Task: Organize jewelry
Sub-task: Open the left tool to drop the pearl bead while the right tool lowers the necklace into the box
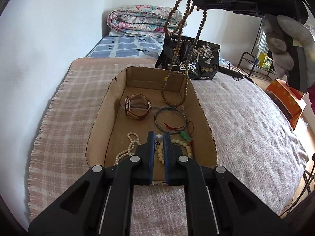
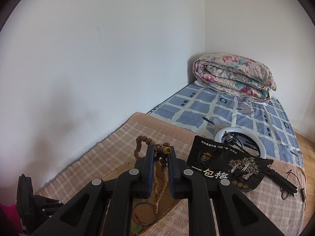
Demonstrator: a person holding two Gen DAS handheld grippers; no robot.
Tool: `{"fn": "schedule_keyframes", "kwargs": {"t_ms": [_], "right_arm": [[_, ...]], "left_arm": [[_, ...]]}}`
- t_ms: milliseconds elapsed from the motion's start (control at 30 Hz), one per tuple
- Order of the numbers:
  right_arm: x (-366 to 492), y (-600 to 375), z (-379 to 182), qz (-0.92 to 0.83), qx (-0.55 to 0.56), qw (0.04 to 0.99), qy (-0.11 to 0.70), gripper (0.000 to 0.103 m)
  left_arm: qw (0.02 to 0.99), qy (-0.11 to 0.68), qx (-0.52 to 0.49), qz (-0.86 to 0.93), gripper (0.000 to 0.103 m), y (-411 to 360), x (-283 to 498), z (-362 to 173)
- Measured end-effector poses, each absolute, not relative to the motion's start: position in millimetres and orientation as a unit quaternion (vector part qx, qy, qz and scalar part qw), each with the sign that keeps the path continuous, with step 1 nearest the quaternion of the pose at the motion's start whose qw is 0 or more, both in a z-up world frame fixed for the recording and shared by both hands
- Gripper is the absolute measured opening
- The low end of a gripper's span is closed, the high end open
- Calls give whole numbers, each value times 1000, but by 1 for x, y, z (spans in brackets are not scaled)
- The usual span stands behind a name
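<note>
An open cardboard box [image 1: 102,110] sits on the bed. In it lie a brown-strap watch [image 1: 137,107], a thin bangle [image 1: 170,119], a green pendant on red cord [image 1: 185,135] and cream bead strings [image 1: 128,149]. My right gripper [image 1: 196,4] is high above the box, shut on a long brown bead necklace [image 1: 175,59] whose lower loop hangs into the box's far end. In the right wrist view the necklace [image 2: 160,157] bunches between the fingers [image 2: 150,157]. My left gripper [image 1: 158,137] hovers over the box's near end, its jaws narrowly apart and empty.
A black snack bag [image 1: 198,61] stands behind the box. A plaid blanket [image 1: 65,106] covers the bed, with a folded floral quilt [image 1: 141,19] at the far end. A white ring light [image 2: 240,141] and cables lie beyond the bag. An orange box [image 1: 285,98] is at right.
</note>
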State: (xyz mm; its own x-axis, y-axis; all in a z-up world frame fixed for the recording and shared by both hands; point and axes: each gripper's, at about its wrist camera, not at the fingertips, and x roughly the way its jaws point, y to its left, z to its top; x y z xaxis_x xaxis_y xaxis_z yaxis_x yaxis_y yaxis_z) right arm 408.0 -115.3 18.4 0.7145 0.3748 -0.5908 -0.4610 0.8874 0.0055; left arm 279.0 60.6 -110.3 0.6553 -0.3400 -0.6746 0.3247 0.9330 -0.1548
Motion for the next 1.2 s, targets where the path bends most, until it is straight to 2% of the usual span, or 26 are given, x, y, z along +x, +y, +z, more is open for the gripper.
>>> {"fn": "schedule_keyframes", "kwargs": {"t_ms": [433,500,533,600,633,700,767,1200], "right_arm": [[425,-105,-32,216,-85,907,352,13],[425,-105,-37,215,-83,905,358,17],[425,-105,-38,214,-81,905,360,25],[423,-106,-38,214,-80,905,358,30],[422,-106,-38,215,-82,905,358,30],[421,-106,-38,214,-83,905,358,31],[419,-108,-37,214,-81,905,359,31],[396,-127,-38,204,-61,905,368,36]], "left_arm": [[903,387,-14,-185,6,61,285,-122],[904,387,-11,-184,6,59,286,-122],[903,387,-10,-186,6,58,286,-122],[902,390,-7,-186,7,57,287,-123],[902,392,-4,-184,8,56,287,-123],[902,391,-3,-181,28,55,286,-123],[906,384,-6,-178,37,55,284,-120],[913,372,-10,-165,37,56,267,-99]]}}
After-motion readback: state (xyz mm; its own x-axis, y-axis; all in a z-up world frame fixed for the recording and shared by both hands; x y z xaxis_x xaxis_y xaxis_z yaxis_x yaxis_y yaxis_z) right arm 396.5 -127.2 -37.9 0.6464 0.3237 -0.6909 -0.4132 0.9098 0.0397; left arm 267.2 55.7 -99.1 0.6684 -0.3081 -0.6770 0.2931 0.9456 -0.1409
